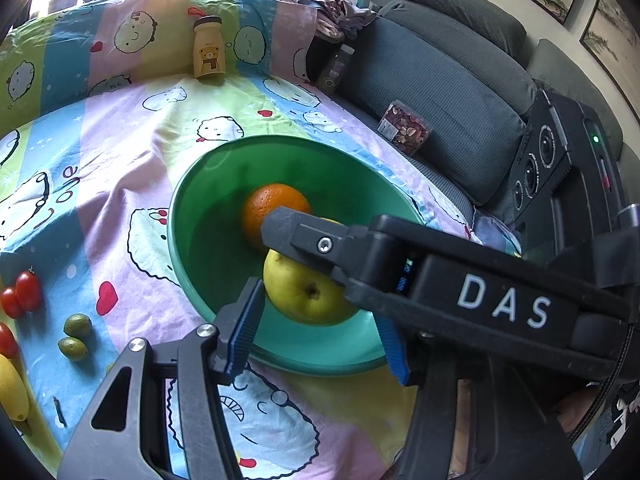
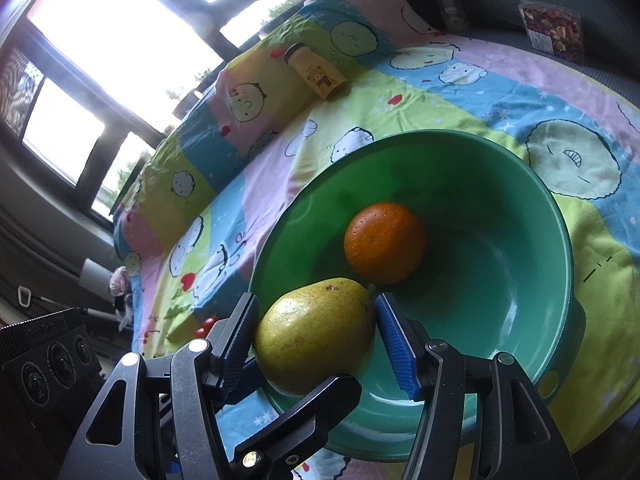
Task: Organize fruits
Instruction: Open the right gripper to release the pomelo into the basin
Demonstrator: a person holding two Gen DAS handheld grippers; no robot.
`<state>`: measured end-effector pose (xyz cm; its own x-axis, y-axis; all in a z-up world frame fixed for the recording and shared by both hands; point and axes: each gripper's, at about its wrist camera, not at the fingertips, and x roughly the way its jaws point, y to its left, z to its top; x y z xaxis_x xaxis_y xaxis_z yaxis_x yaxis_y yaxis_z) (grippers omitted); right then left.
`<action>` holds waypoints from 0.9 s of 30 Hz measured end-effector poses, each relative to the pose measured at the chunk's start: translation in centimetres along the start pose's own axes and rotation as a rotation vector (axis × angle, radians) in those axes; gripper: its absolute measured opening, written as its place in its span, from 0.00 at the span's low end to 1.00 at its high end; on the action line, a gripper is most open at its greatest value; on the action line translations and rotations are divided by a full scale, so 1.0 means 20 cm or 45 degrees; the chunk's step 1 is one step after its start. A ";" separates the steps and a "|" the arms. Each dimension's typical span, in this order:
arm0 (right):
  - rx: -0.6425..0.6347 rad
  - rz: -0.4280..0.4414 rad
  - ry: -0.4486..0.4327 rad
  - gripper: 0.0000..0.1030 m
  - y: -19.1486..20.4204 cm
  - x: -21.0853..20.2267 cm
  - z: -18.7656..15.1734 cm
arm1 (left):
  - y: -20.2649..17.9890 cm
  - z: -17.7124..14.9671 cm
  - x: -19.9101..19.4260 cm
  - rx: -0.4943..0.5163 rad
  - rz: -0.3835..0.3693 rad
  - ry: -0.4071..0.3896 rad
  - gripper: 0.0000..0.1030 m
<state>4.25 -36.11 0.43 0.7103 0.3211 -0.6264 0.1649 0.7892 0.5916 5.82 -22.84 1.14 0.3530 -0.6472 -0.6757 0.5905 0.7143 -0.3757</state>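
A green bowl (image 1: 192,240) (image 2: 552,264) sits on a cartoon-print cloth and holds an orange (image 1: 264,208) (image 2: 384,242). My right gripper (image 2: 316,320) is shut on a yellow-green pear (image 2: 316,332) and holds it over the bowl's near rim. In the left wrist view the pear (image 1: 300,292) shows inside the bowl with the right gripper's finger (image 1: 304,236) across it. My left gripper (image 1: 320,328) is open and empty just above the bowl's near side, its fingers straddling the pear's area without touching it.
Cherry tomatoes (image 1: 22,294), two small green fruits (image 1: 76,334) and a yellow fruit (image 1: 12,392) lie left of the bowl. A yellow bear-print bottle (image 1: 208,50) (image 2: 318,72) stands at the back. A grey sofa (image 1: 440,80) with a snack packet (image 1: 406,128) is to the right.
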 end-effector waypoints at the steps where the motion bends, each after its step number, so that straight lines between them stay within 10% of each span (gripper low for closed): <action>1: 0.000 -0.001 -0.002 0.60 0.00 0.00 0.00 | 0.00 0.00 0.00 0.002 0.003 0.000 0.53; 18: -0.021 -0.127 -0.065 0.61 0.01 0.00 0.00 | 0.06 -0.01 -0.16 -0.053 0.076 -0.085 0.58; 27: -0.051 -0.108 -0.206 0.69 0.06 -0.08 0.00 | 0.22 -0.06 -0.41 -0.205 0.283 -0.227 0.71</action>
<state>3.35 -35.57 2.13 0.7963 0.1670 -0.5814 0.2034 0.8312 0.5174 4.72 -14.10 4.18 0.5901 -0.4972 -0.6361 0.3676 0.8669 -0.3366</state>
